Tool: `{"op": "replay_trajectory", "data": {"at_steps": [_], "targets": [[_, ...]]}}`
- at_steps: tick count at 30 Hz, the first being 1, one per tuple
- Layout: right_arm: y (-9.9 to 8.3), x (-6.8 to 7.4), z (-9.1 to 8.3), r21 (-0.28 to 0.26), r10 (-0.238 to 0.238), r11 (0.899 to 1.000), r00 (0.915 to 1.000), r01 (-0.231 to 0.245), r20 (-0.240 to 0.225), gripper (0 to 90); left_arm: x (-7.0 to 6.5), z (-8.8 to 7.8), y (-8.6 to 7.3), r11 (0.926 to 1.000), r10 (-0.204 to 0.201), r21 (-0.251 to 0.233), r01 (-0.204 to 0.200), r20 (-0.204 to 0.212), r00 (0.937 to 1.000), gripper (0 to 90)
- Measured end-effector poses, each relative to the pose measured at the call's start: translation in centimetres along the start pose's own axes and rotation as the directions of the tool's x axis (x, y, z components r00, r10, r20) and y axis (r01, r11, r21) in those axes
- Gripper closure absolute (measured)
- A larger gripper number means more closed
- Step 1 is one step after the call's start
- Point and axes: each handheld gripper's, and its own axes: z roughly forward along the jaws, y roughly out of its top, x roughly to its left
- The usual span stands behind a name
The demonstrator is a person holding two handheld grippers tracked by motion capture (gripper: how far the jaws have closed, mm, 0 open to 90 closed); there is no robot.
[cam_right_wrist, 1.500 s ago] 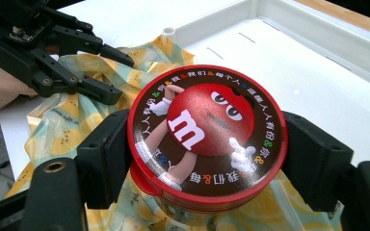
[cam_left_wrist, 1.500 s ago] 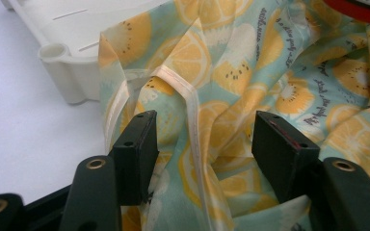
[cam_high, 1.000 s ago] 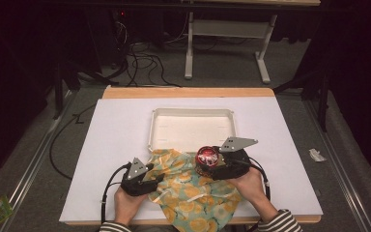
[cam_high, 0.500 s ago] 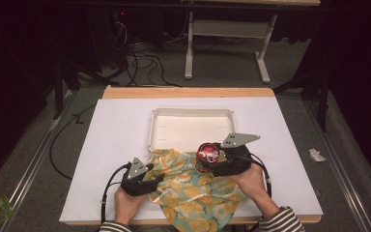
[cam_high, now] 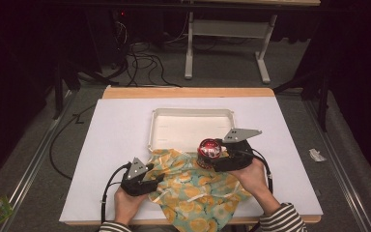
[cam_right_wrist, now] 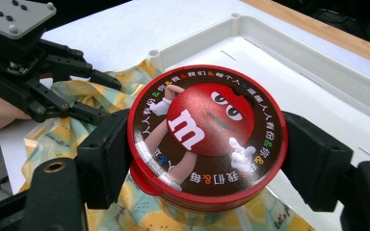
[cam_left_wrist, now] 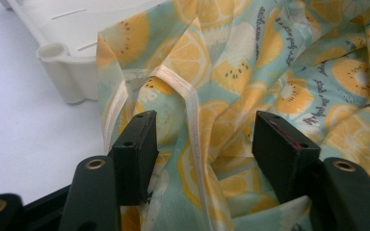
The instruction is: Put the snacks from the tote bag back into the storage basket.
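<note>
So far, the tin has been gripped by its sides in the right hand-held gripper and is held just above the cloth, close to the near edge of the tray. In the right gripper view both jaws are seen pressed against the tin's red rim, with the tray's white floor lying beyond it. The tin has not yet been set down in the tray, so that step is judged to be left.

The left hand-held gripper is stationed at the cloth's left edge, near the front of the bench. Its jaws are spread apart in the left gripper view, with a raised fold of cloth standing between them but not pinched; no grip has been taken there.

The cloth is left crumpled, spilling over the bench's front edge and touching the tray's near-left corner. Whatever is meant for it, whether folding or clearing, appears still to be done.
</note>
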Motion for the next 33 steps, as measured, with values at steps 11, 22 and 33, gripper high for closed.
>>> {"op": "replay_trajectory", "data": {"at_steps": [11,22,33], "targets": [[0.8,-0.9,0.0,0.003,0.003,1.0,0.9998,-0.003,0.019,26.1,0.0,0.0,0.0,1.0,0.002,0.003,-0.002,0.0,1.0,42.1],[1.2,-2.4,0.4,0.009,0.024,1.0,0.9985,-0.025,0.048,26.0,0.0,0.0,0.0,1.0,0.001,0.002,-0.001,-0.001,1.0,42.1],[2.1,-4.1,0.4,0.004,0.06,0.998,0.9945,-0.061,0.086,26.1,0.0,0.0,0.0,1.0,0.004,0.001,-0.004,0.0,1.0,42.0]]}}
